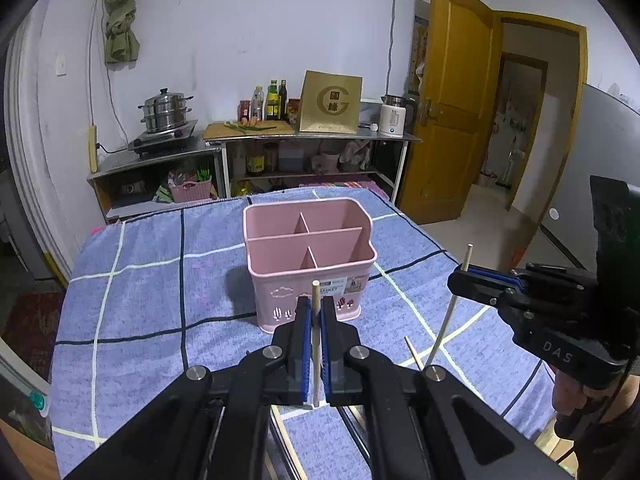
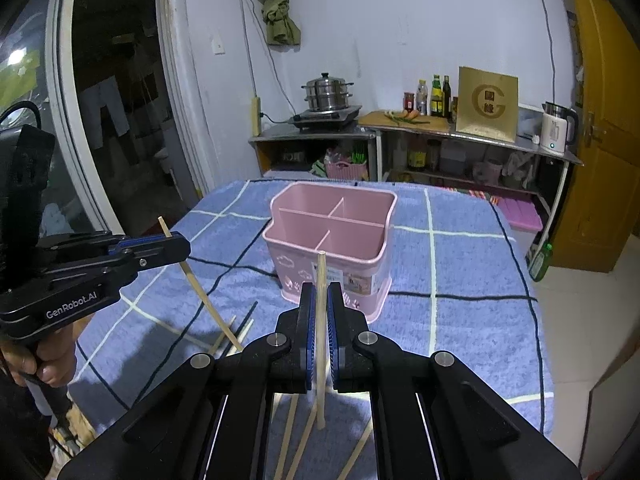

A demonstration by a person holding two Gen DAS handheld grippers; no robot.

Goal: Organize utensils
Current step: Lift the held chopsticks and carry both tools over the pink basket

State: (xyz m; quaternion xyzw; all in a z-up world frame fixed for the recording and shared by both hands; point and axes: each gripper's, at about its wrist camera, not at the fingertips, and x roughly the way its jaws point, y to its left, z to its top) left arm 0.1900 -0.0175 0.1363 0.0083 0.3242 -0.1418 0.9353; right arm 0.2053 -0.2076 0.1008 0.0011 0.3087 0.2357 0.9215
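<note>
A pink utensil caddy (image 1: 310, 256) with several empty compartments stands on the blue checked cloth; it also shows in the right wrist view (image 2: 332, 236). My left gripper (image 1: 316, 308) is shut on a wooden chopstick (image 1: 316, 344), held upright just in front of the caddy; it also shows in the right wrist view (image 2: 176, 246). My right gripper (image 2: 321, 296) is shut on another wooden chopstick (image 2: 321, 340), also upright before the caddy; it shows in the left wrist view (image 1: 460, 278) at the right. Several loose chopsticks (image 2: 236, 332) lie on the cloth below the grippers.
The blue checked cloth (image 1: 140, 300) covers the table. Behind it stand metal shelves with a steamer pot (image 1: 166, 110), bottles (image 1: 272, 100), a gold box (image 1: 330, 102) and a white kettle (image 1: 394, 118). A yellow door (image 1: 452, 100) stands open at the right.
</note>
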